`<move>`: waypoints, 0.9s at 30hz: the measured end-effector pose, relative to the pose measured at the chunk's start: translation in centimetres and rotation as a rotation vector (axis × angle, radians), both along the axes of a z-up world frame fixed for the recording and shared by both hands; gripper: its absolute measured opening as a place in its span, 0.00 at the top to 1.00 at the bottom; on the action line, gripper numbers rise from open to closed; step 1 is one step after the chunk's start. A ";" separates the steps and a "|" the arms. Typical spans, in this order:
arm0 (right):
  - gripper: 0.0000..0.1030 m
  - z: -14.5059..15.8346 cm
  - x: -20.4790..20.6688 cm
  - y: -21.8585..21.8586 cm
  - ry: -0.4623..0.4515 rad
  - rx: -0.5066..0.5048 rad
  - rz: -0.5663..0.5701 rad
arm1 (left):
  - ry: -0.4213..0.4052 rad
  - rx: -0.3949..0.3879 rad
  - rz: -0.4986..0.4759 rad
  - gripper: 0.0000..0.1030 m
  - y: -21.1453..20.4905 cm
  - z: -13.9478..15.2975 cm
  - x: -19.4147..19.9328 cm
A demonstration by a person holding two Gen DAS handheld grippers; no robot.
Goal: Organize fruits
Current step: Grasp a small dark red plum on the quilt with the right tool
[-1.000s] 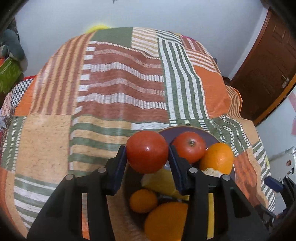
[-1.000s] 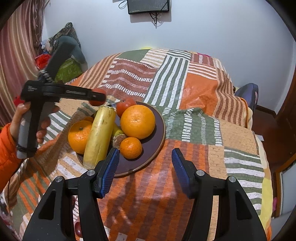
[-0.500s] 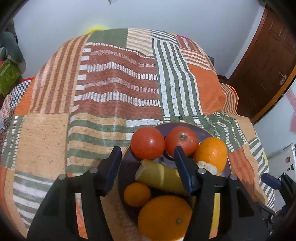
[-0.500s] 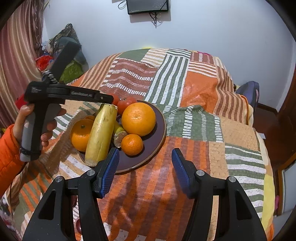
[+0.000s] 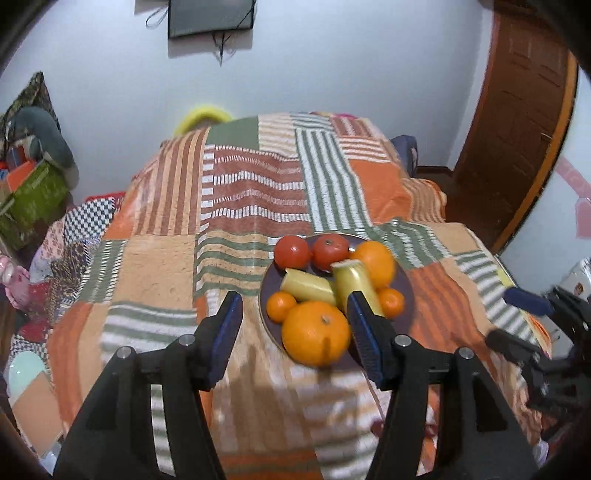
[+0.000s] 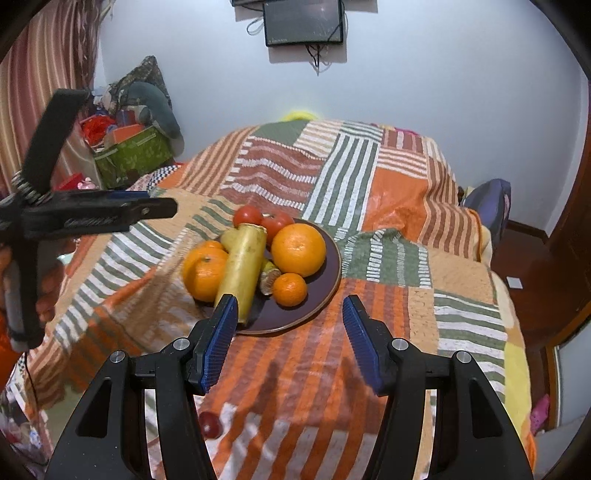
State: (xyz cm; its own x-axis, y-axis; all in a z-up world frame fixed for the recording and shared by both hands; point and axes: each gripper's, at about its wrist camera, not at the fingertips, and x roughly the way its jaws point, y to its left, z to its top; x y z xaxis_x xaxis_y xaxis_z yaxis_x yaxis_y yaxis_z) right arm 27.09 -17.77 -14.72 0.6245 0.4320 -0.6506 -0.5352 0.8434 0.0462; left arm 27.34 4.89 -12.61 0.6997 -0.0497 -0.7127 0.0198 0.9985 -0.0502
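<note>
A dark plate [image 6: 325,291] on the striped bedspread holds two tomatoes [image 5: 291,252] [image 5: 330,252], several oranges including a big one [image 5: 316,332], and a yellow-green banana [image 6: 243,269]. The plate also shows in the left wrist view [image 5: 406,291]. My left gripper [image 5: 295,332] is open and empty, raised above and behind the plate's near left edge. My right gripper [image 6: 288,328] is open and empty, above the plate's near edge. A small dark red fruit [image 6: 209,424] lies on the bedspread below the right gripper. The left gripper shows at the left of the right wrist view [image 6: 162,206].
The bed's striped patchwork spread [image 5: 251,192] stretches far behind the plate. A green box with clutter [image 6: 133,155] stands at the left wall. A wooden door [image 5: 517,110] is at the right. A screen [image 6: 303,22] hangs on the far wall.
My left gripper let go of a tomato onto the plate, opened, and pulled back and up. The right gripper stayed open, drawing slightly back.
</note>
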 end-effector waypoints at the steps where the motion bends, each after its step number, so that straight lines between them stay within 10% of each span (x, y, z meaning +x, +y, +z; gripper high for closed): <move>1: 0.46 0.2 -0.3 0.0 -0.003 -0.001 0.000 | -0.005 0.000 -0.005 0.43 -0.1 0.3 -0.8; 18: 0.47 -5.3 -3.9 1.5 0.193 -0.012 0.045 | 0.122 -0.042 -0.141 0.53 -3.2 -4.1 -8.4; 27: 0.78 -8.7 -3.5 3.3 0.284 -0.070 0.118 | 0.222 -0.105 -0.212 0.70 -5.0 -8.1 -7.2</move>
